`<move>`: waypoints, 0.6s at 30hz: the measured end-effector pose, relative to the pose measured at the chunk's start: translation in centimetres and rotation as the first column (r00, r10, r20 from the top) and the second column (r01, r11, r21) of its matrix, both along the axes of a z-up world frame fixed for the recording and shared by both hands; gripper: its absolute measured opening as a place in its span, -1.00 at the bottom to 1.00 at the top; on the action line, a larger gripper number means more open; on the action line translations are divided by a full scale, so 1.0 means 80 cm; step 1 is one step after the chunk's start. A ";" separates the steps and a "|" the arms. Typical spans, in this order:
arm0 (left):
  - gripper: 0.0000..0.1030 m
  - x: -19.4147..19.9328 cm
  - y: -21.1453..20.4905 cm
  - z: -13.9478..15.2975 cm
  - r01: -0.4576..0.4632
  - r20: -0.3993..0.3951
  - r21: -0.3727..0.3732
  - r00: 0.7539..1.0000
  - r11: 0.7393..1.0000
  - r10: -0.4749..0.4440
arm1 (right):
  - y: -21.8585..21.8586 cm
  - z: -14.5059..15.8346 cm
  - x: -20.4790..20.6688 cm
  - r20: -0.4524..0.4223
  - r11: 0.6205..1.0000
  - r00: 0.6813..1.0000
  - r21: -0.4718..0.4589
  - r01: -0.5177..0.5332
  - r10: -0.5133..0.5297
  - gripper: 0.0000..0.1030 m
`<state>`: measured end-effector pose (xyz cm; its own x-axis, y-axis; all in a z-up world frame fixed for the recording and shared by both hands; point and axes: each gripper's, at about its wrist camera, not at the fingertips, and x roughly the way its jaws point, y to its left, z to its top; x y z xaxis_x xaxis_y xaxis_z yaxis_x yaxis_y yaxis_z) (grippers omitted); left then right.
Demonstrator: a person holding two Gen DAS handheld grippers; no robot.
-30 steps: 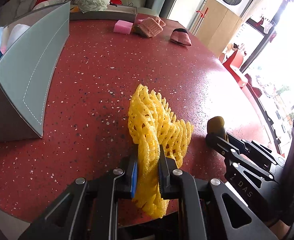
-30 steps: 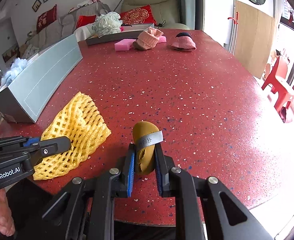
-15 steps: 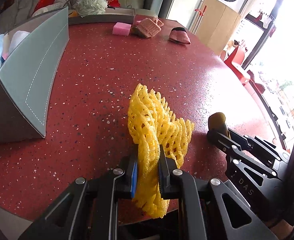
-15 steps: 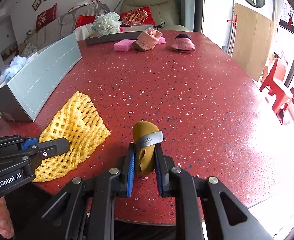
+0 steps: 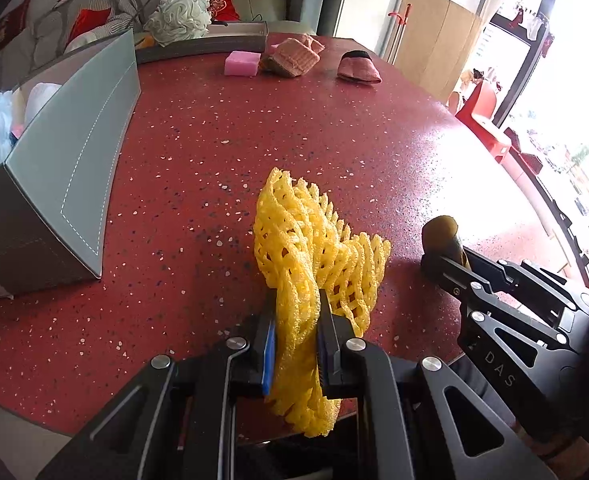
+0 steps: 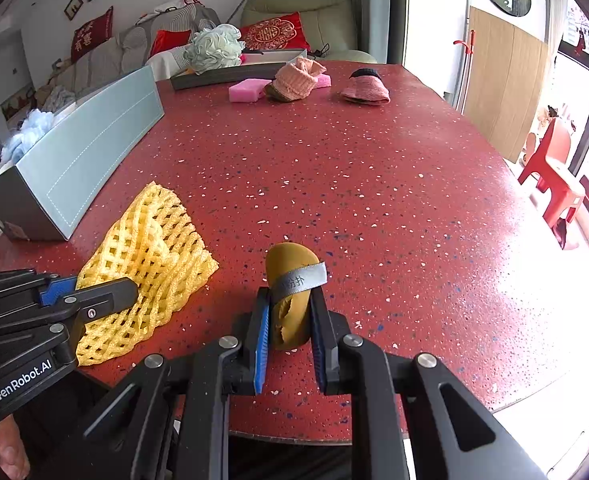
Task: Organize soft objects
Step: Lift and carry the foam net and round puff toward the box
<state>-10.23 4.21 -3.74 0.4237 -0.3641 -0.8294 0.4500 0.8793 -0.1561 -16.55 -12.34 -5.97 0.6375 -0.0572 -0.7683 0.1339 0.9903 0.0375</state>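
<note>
Claws over red table (image 6: 374, 184) (both pinching): left claw (image 5: 294, 320) on yellow foam net (image 5: 314, 248), right claw (image 6: 290, 320) on brown puff (image 6: 292, 300)

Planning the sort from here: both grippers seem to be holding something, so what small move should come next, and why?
Probably carry the yellow foam net toward the grey box. The left gripper is already shut on the net, and the box stands open close beside it with soft items inside. The right gripper is shut on the brown puff, which can wait.
</note>
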 end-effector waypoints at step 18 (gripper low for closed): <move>-0.67 0.020 0.060 0.076 -0.092 0.072 -0.032 0.993 0.995 0.094 | 0.073 0.075 0.013 0.086 0.976 0.976 0.076 -0.206 0.199 -0.62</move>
<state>-8.61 9.04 2.30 0.5159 -0.3434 -0.7848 0.3780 0.9134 -0.1511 -15.48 -6.48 0.07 0.6870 0.1417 -0.7127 -0.0755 0.9894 0.1239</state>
